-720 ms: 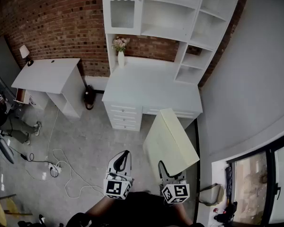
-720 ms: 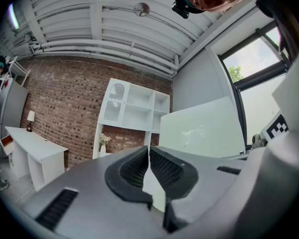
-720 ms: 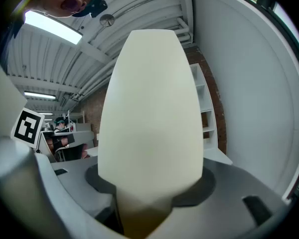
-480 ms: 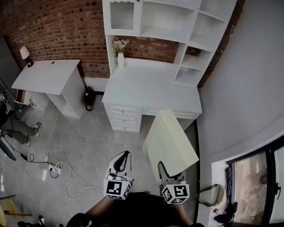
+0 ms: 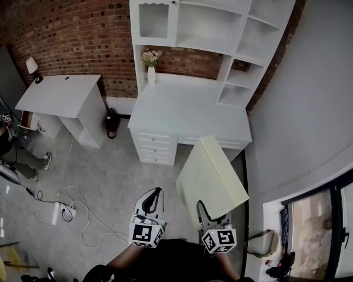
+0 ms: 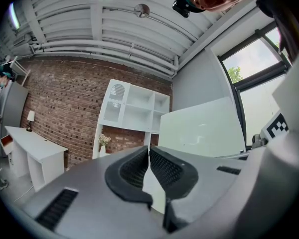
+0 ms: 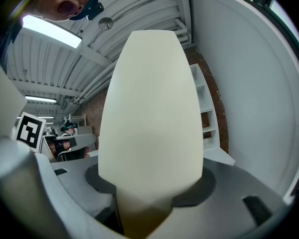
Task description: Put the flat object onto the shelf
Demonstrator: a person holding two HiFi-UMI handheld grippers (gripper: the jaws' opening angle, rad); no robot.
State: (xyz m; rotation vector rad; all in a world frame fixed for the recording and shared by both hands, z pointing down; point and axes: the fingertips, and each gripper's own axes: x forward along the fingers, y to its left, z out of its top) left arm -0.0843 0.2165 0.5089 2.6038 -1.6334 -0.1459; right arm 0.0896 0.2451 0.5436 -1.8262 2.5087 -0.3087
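Observation:
A pale cream flat board (image 5: 212,175) is held up in front of me, tilted toward the white desk. My right gripper (image 5: 207,211) is shut on its near edge. In the right gripper view the board (image 7: 152,113) fills the middle and stands between the jaws. My left gripper (image 5: 155,197) hangs beside it, shut, with nothing in it; its pads (image 6: 162,166) meet in the left gripper view. The white shelf unit (image 5: 215,22) with open compartments stands on the desk (image 5: 185,113) against the brick wall.
A small vase of flowers (image 5: 150,63) stands on the desk's left back corner. A second white table (image 5: 62,96) with a lamp (image 5: 31,67) is at the left. Cables and a power strip (image 5: 67,210) lie on the floor. A person (image 5: 0,134) is at the far left.
The view has shifted very slightly; the board and both grippers keep their places.

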